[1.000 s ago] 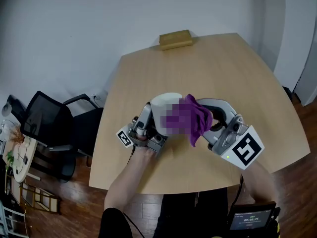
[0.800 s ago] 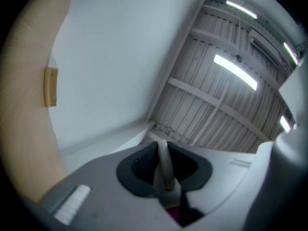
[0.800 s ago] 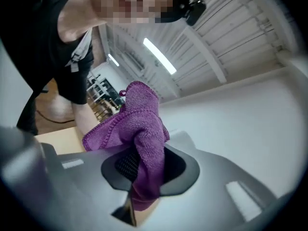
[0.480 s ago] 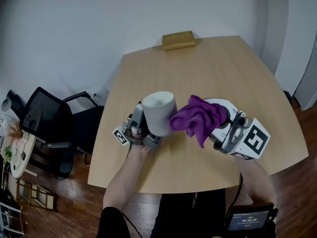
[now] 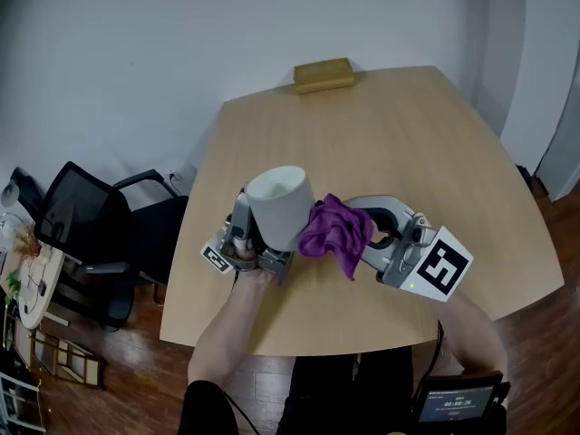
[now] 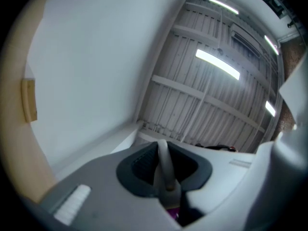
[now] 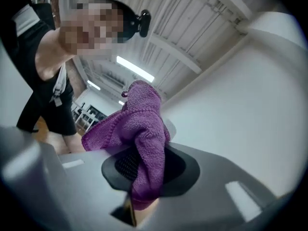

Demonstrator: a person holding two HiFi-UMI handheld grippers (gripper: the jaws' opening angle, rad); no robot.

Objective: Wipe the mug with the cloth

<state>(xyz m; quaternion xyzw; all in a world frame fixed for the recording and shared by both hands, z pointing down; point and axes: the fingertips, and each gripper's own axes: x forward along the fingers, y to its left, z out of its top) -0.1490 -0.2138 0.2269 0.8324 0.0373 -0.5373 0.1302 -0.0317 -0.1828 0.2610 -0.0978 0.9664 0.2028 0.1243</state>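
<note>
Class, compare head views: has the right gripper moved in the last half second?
Yes. Against the wooden block, the right gripper, holding the cloth, shifted left and toward the near edge of the table.

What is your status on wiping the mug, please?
Left gripper shut on pale grey mug, held tilted above wooden table. Right gripper shut on purple cloth, cloth at mug's side. Nothing in the way.
</note>
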